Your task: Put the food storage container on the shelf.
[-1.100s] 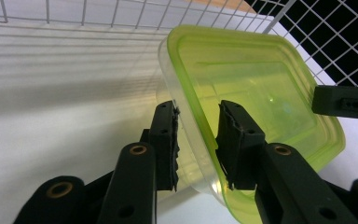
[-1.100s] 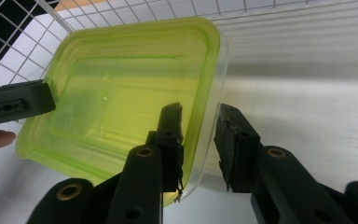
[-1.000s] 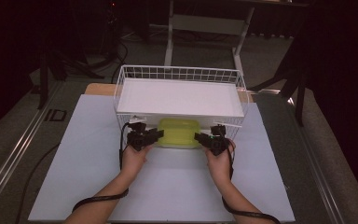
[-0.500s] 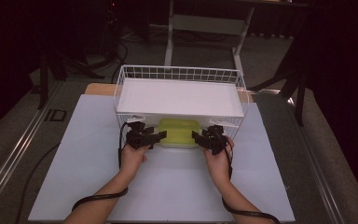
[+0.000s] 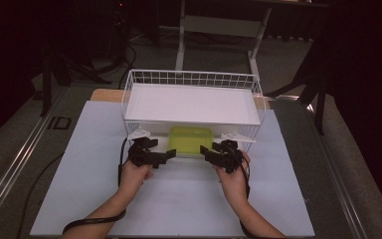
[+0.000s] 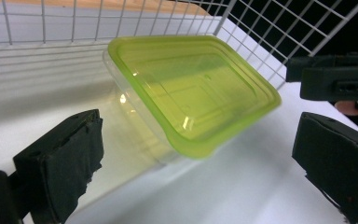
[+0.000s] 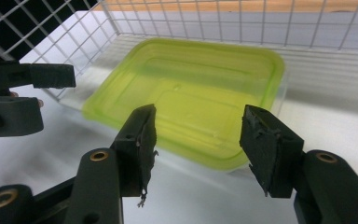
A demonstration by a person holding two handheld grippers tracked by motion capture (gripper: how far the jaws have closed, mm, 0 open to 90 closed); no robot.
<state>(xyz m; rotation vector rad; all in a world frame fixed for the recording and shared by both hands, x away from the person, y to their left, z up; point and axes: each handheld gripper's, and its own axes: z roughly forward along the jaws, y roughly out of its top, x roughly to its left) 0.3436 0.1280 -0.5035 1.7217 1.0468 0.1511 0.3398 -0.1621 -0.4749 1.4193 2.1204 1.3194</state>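
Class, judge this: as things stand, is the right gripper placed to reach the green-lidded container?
Probably yes: the right gripper has open jaws facing the green-lidded container, with nothing between them.

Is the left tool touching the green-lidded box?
Apart. The left gripper view shows the left tool open, bare white surface between both pads and the box.

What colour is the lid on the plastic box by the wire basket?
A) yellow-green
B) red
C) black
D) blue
A: the lid on the clear plastic box is a bright yellow-green, seen in both gripper views and from the high view, where the box sits at the front of the white wire basket.
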